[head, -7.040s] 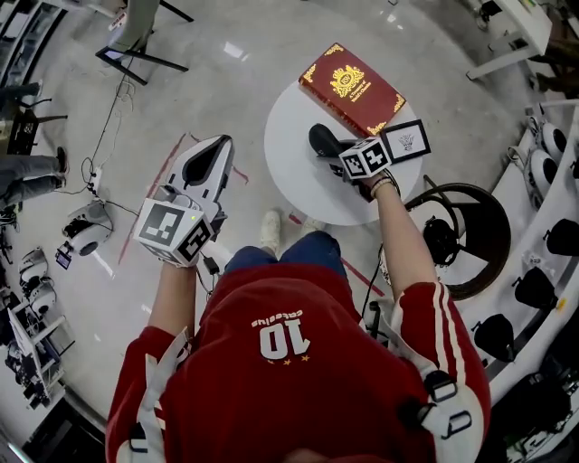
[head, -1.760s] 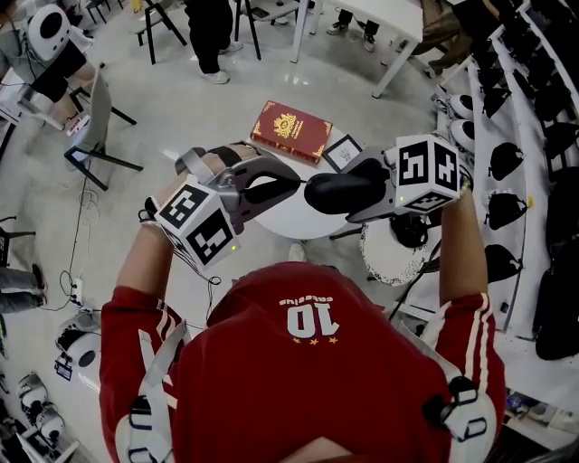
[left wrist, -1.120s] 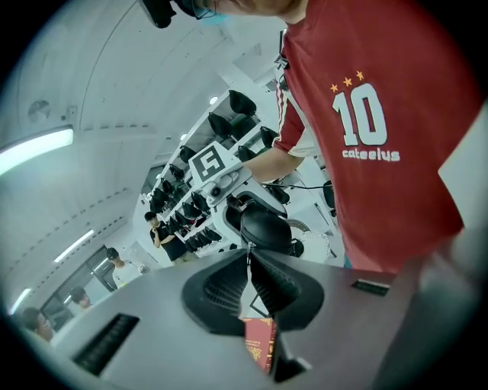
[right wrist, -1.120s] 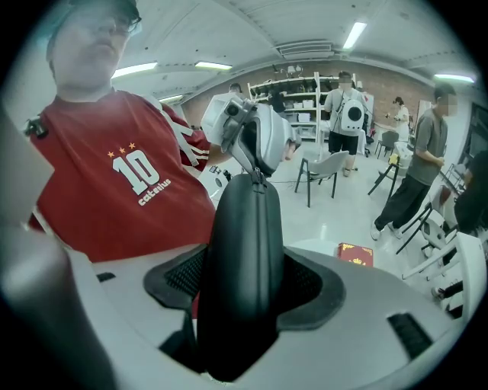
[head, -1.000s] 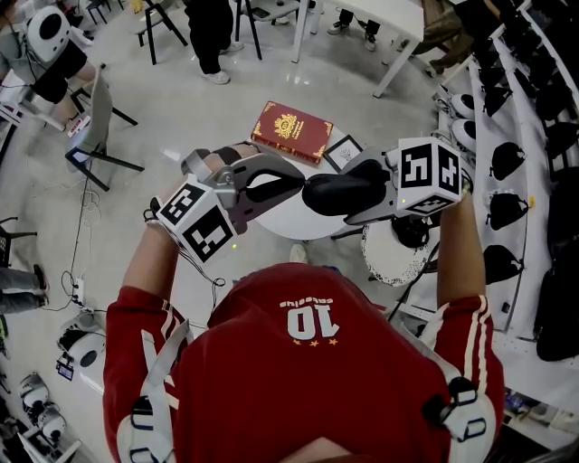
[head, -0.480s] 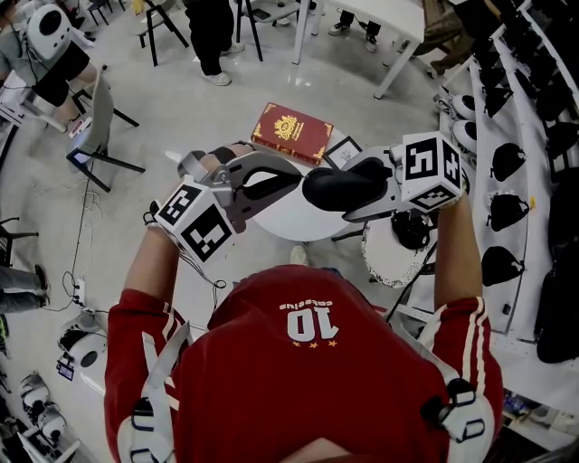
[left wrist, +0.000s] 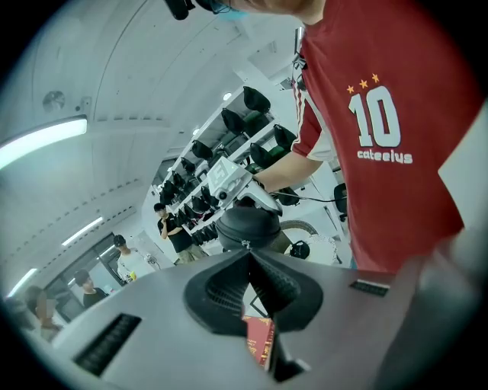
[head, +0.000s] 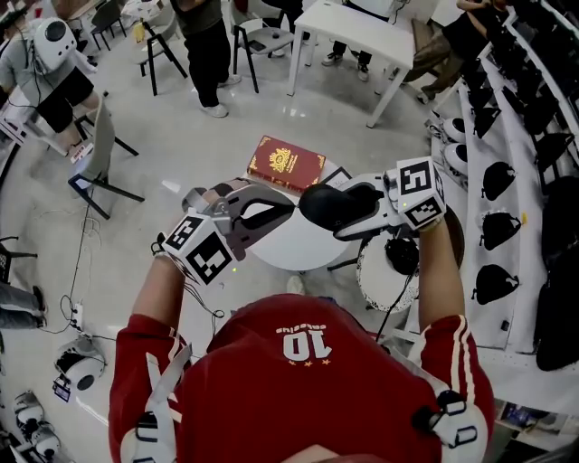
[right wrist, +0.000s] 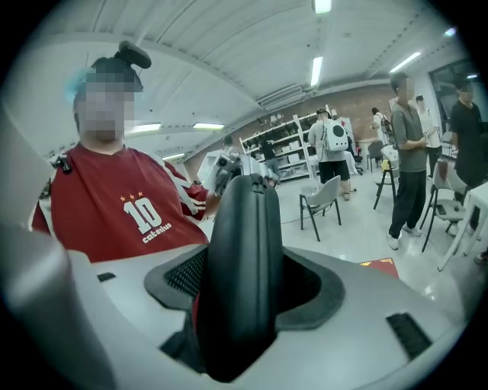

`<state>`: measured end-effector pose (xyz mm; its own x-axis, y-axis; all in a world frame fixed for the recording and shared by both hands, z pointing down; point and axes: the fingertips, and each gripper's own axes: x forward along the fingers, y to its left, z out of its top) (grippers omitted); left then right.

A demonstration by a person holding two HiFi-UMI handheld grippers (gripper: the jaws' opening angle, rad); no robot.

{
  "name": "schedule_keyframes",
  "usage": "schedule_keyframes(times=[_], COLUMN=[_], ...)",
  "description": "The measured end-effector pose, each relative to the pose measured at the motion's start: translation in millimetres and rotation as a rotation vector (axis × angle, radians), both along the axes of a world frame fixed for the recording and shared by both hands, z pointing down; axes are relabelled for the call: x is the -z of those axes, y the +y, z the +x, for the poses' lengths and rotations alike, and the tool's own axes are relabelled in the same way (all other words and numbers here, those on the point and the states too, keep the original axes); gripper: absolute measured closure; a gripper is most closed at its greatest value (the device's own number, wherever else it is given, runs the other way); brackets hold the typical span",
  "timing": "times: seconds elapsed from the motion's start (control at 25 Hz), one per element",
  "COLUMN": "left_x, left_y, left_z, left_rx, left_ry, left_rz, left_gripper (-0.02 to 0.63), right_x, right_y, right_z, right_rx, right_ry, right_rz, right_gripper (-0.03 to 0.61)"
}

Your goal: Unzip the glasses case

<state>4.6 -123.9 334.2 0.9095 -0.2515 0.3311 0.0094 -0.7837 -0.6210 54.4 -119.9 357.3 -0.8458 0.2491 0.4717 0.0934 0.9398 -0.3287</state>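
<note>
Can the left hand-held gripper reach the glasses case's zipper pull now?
Likely yes: the right hand-held gripper holds the glasses case out toward it, and the left hand-held gripper's shut tips sit at the zipper pull, nothing between.

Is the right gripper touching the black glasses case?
Touching. The right gripper view shows the right gripper, its pads pressing both sides of the black oval glasses case.

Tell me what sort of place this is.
Probably a robotics or data-collection lab, not a home. Rows of identical black gear line one side, other people stand about, and plain white tables and chairs are spread over an open floor.
</note>
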Motion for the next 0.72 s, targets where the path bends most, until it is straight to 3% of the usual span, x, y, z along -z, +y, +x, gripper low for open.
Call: schedule_keyframes(times=[0.36, 0.56, 0.72], left_x=[7.6, 31.5, 39.5], left_y=[-12.0, -12.8, -21.0], left_z=[0.1, 0.8, 1.8], left_rx=[0.054, 0.057, 0.07], left_ry=[0.046, 0.138, 0.152], left_rz=[-0.011, -0.052, -0.037], left_gripper=[0.606, 0.607, 0.607], right_x=[16.5, 34.5, 42.2], right_y=[-12.0, -15.6, -21.7], right_z=[-2.4, -3.7, -4.1], right_rx=[-0.115, -0.153, -0.191], right_ry=[-0.174, -0.275, -0.324], right_rz=[-0.014, -0.039, -0.022], right_gripper=[0.293, 0.308, 0.319])
